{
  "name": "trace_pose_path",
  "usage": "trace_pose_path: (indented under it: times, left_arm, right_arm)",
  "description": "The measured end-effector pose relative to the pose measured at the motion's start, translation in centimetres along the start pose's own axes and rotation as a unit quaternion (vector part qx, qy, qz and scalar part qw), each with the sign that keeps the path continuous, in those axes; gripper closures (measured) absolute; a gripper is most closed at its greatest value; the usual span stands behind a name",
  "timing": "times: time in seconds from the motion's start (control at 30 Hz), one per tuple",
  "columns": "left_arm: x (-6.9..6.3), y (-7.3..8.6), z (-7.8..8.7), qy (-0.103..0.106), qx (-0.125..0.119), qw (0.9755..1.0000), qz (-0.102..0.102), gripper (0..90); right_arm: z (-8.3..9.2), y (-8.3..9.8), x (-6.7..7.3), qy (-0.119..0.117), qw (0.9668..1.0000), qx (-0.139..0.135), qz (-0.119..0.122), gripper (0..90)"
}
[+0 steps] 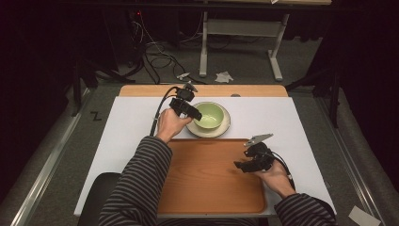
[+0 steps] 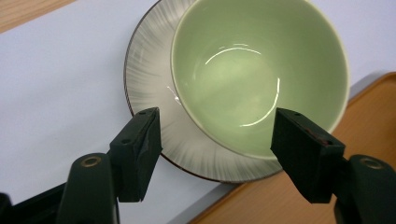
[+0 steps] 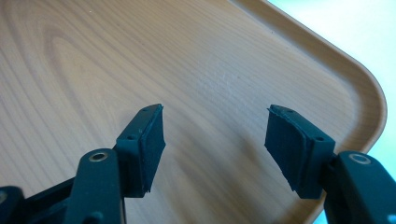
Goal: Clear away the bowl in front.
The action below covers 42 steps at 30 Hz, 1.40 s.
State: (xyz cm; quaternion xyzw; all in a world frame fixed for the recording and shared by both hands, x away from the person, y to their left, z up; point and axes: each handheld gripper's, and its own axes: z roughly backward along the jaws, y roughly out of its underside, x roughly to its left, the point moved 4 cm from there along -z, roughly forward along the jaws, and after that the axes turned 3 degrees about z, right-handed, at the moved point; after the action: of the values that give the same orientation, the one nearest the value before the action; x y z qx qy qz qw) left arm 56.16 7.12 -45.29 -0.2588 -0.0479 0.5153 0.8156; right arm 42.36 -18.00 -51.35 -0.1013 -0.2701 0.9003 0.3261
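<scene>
Where left tongs (image 2: 217, 135) gape over bowl (image 2: 259, 70) | right tongs (image 3: 215, 140) gape over tray (image 3: 140, 56)

Bare tray (image 1: 207, 181) beside bowl (image 1: 208, 114) on plate (image 1: 225, 127)

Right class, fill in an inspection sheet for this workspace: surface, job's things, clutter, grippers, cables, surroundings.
Surface: white sheet over a wooden table; brown wooden tray at its near edge, bare.
Job's things: pale green ceramic bowl sitting on a white ribbed plate, beyond the tray.
Clutter: nothing seen on the table.
Grippers: left gripper open, jaws either side of the bowl's near rim, not pressing; right gripper open over the tray, holding nothing.
Cables: black cable trailing from the left gripper.
Surroundings: grey floor with loose wires and crumpled paper.
</scene>
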Motion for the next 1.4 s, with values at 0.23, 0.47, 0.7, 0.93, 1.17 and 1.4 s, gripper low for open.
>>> trace_pose_path:
  times: [0.23, 0.47, 0.7, 0.93, 1.17, 1.4]
  left_arm:
    - [0.9, -0.6, -1.6, -0.006, 0.014, 0.9997, 0.018, 39.7]
    - [1.8, -0.8, -2.8, 0.001, 0.02, 0.999, 0.039, 43.7]
    - [1.9, -1.1, -3.5, 0.007, 0.025, 0.9987, 0.044, 49.9]
    - [1.8, -1.3, -4.1, 0.008, 0.032, 0.9981, 0.053, 60.9]
    - [2.1, -1.2, -4.9, 0.011, 0.042, 0.9969, 0.065, 69.2]
    - [2.1, -1.4, -5.2, 0.02, 0.037, 0.9957, 0.082, 78.0]
  right_arm:
    - [-0.1, 0.0, 0.2, -0.001, 1.0, 0.001, 0.005, 38.7]
    - [-0.2, 0.0, 0.2, -0.004, 0.9999, 0.001, 0.012, 38.7]
    - [-0.1, 0.0, 0.2, -0.004, 1.0, 0.0, 0.004, 38.7]
    - [-0.1, 0.0, 0.2, -0.005, 0.9999, 0.0, 0.009, 38.7]
    - [-0.1, 0.0, 0.2, -0.006, 1.0, 0.001, 0.006, 38.7]
    - [-0.1, 0.0, 0.2, -0.006, 0.9999, 0.001, 0.009, 38.7]
